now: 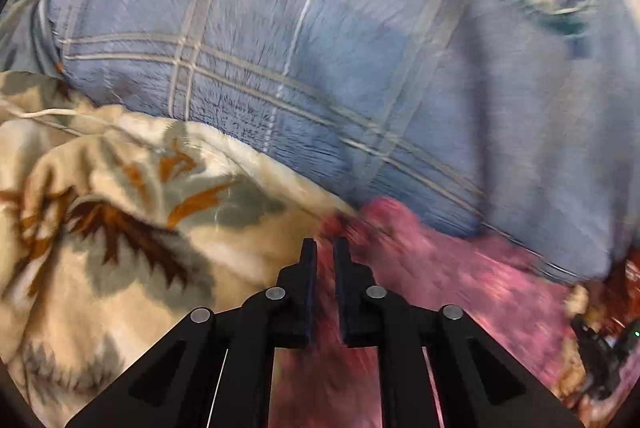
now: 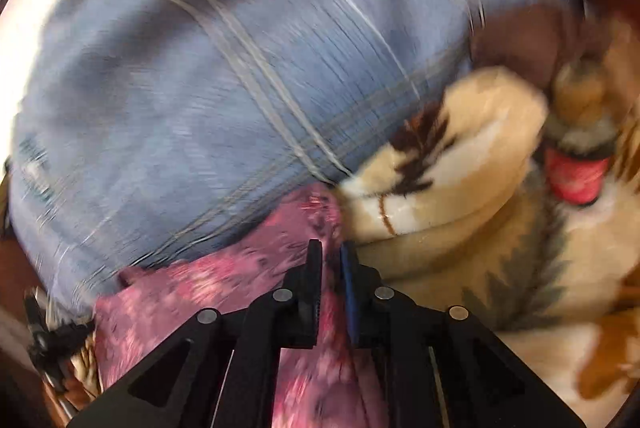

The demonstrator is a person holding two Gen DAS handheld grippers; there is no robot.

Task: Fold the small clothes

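Observation:
A small pink patterned garment (image 1: 460,280) lies on the bedding and runs under both grippers. My left gripper (image 1: 324,248) has its black fingers drawn close together, with the garment's left edge pinched in the narrow gap. The right wrist view shows the same pink garment (image 2: 224,280), and my right gripper (image 2: 331,250) is shut on its right edge, where pink cloth shows between the pads. The other gripper appears at the frame edge of each view: the right one (image 1: 596,352) and the left one (image 2: 48,340). Both views are motion-blurred.
A blue checked sheet (image 1: 320,68) (image 2: 180,88) spreads behind the garment. A thick beige blanket with brown and grey leaf shapes (image 1: 120,208) (image 2: 480,228) is bunched beside it. A blurred red patch (image 2: 572,180) sits at the right.

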